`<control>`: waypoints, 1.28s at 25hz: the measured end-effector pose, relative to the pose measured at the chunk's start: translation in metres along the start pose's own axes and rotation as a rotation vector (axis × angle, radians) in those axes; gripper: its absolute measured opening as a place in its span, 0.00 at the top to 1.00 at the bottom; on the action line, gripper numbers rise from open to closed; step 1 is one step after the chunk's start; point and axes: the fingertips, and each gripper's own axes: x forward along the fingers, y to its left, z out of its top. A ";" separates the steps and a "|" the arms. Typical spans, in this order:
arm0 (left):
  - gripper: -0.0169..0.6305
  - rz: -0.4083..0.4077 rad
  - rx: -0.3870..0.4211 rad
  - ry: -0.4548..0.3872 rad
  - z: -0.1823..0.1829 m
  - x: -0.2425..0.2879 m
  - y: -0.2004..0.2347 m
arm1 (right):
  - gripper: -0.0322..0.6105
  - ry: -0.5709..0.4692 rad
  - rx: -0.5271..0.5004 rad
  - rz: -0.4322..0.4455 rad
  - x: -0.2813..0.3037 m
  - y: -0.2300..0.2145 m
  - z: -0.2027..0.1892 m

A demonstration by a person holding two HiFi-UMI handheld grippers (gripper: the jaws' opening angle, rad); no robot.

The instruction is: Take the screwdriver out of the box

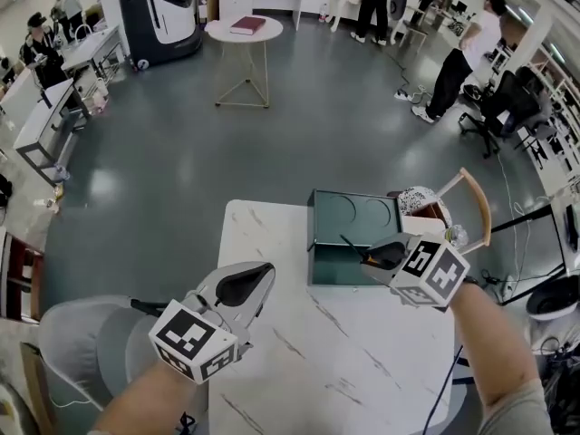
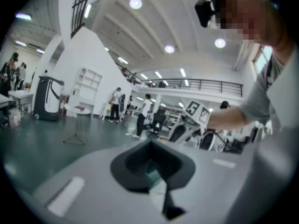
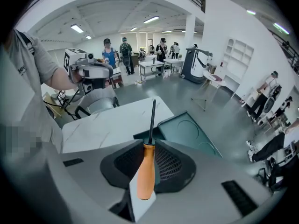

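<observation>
An orange-handled screwdriver (image 3: 147,171) with a black shaft stands between the jaws of my right gripper (image 3: 152,146), which is shut on its handle. In the head view that gripper (image 1: 376,256) hovers just above the front edge of the open dark green box (image 1: 353,216), and the shaft (image 1: 350,244) points left over the box. The box (image 3: 189,132) sits at the far right of the white marble table (image 1: 362,352). My left gripper (image 1: 263,270) is held over the table's left edge, shut on nothing. Its jaws (image 2: 150,148) point out into the room.
A wooden-backed chair (image 1: 473,198) stands behind the table's right corner and a grey chair (image 1: 82,333) at its left. Far off on the grey floor are a round white table (image 1: 243,27) with a book and several people.
</observation>
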 end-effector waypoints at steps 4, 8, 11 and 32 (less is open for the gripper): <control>0.98 -0.010 0.003 -0.008 0.020 -0.028 -0.007 | 0.84 -0.045 0.051 -0.038 -0.027 0.015 0.014; 0.98 -0.028 0.014 -0.028 0.043 -0.056 -0.014 | 0.84 -0.109 0.116 -0.102 -0.057 0.024 0.027; 0.98 -0.042 0.020 -0.038 0.053 -0.078 -0.025 | 0.84 -0.168 0.162 -0.147 -0.080 0.037 0.032; 0.98 -0.005 0.056 -0.108 0.106 -0.150 -0.140 | 0.84 -0.636 0.310 -0.279 -0.234 0.118 0.011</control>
